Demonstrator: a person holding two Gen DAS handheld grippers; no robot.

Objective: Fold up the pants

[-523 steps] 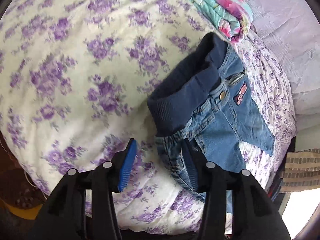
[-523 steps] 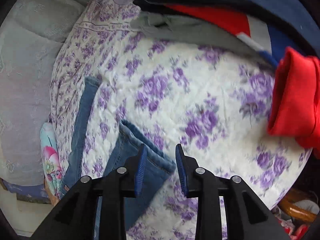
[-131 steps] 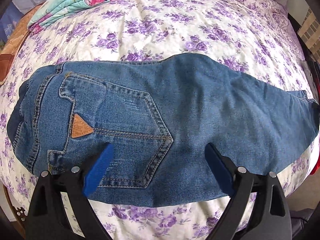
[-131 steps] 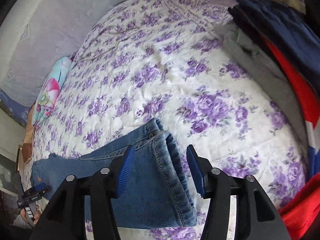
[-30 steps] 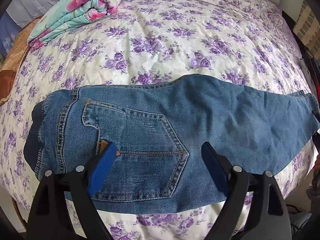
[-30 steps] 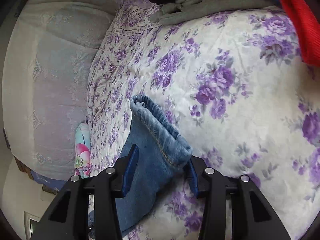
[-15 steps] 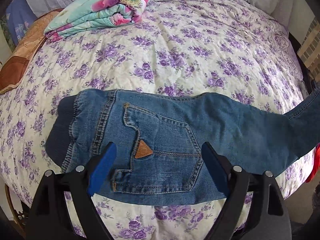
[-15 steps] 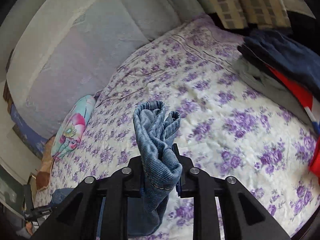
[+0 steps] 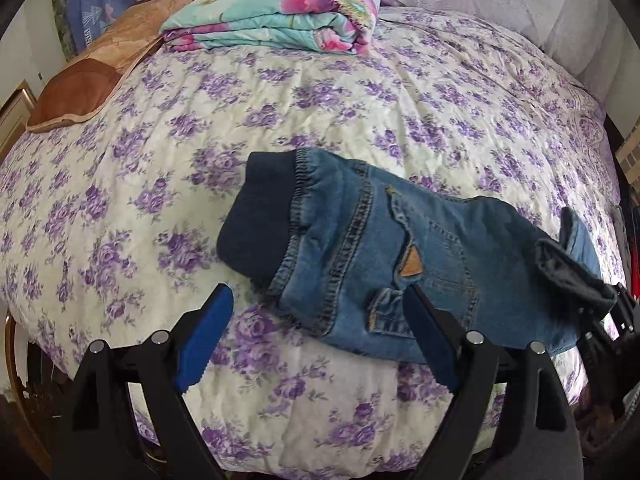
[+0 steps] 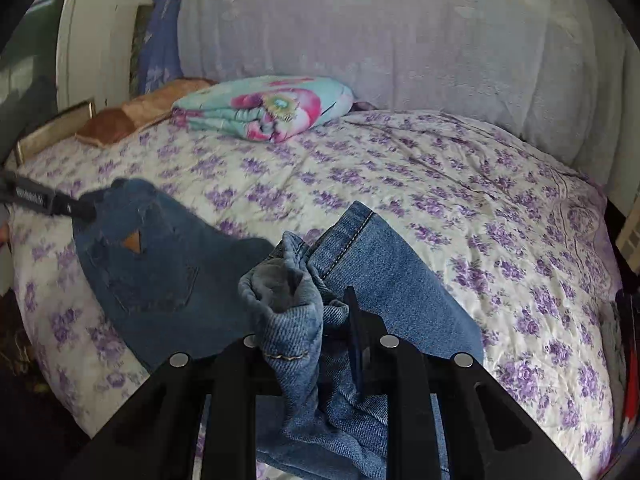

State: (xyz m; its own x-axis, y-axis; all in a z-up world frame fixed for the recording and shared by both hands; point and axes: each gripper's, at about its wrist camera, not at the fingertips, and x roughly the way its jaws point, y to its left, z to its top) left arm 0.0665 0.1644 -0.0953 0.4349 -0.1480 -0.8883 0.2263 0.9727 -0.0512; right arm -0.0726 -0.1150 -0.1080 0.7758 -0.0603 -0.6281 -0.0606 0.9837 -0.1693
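The pants (image 9: pixel 404 264) lay on the flowered bed (image 9: pixel 320 92), waistband end flat. The right gripper (image 10: pixel 316 320) was clamped on the bunched leg cuffs (lifted clear of the bed), likely to carry them toward the waistband. The left gripper (image 9: pixel 316 336) hovered wide and empty near the back pocket (image 9: pixel 432 256), probably to pin it.

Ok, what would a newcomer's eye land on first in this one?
The small blue denim pants lying across the purple-flowered white bedspread, their leg cuffs bunched in the right gripper. Then the left gripper, wide open over the near edge of the pants, and the folded turquoise-and-pink floral quilt at the head.
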